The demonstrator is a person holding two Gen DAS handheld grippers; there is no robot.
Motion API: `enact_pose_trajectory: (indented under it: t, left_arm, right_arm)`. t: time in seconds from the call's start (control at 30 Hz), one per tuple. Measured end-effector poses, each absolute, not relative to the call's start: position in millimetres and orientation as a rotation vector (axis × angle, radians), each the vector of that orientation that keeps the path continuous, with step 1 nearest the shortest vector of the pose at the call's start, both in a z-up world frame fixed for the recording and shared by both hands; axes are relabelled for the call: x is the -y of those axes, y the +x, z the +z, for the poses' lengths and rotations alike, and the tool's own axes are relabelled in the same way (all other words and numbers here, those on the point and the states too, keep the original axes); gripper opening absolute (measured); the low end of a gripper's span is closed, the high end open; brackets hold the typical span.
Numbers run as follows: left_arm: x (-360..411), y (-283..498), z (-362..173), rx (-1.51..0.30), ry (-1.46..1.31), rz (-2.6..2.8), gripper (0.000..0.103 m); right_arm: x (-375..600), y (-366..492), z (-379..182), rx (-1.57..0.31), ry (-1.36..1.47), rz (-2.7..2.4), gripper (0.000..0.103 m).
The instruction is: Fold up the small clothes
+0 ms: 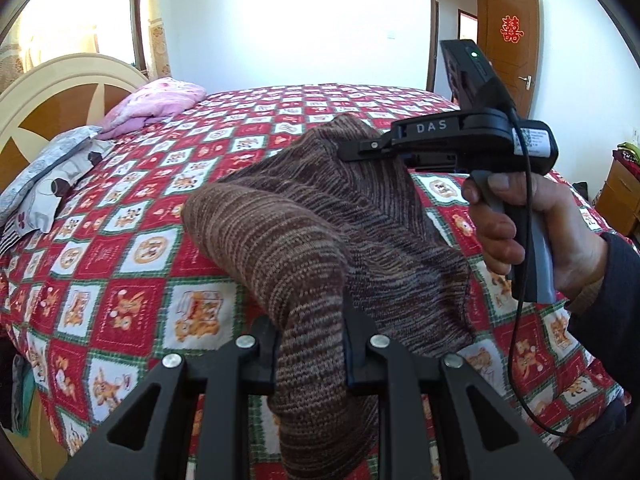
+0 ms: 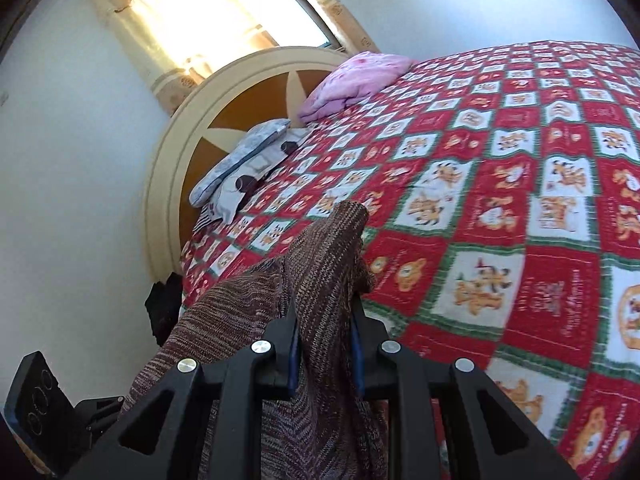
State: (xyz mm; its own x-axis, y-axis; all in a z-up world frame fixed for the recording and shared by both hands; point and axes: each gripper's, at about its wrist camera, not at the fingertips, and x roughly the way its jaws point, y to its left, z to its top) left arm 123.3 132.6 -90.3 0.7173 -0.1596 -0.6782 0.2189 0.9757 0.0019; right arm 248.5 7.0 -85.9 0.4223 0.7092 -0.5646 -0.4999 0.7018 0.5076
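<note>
Knit garment (image 1: 320, 216) hung in air over bed (image 1: 132, 240), above near edge, stretched between both tools, long axis running tool to tool. Right tool (image 1: 352, 148) pinched far corner; left tool (image 1: 310, 344) pinched near bunched end. Lowering onto quilt looked next.

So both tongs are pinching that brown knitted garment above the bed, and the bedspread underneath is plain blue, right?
Not quite. The bedspread is not plain blue: it is a red, white and green check with cartoon figures, as the right wrist view shows. The rest holds: the left tongs and right tongs each pinch the brown knitted garment above the bed.
</note>
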Motion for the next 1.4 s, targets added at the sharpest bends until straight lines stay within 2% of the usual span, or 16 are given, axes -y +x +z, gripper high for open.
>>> enact_pose_trajectory:
  t: [0.93,1.4]
  left_arm:
    - [-172.6,106.5,-113.8,-0.750,0.085,-0.126,0.023]
    - [-178.1,95.7,-131.5,-0.768,0.070,-0.094,0.023]
  right_arm:
    - [-103.2,263.6,-103.5,-0.938,0.181,0.844,0.020]
    - [-119.4,266.9,-118.4,-0.967,0.171,0.828,0.020]
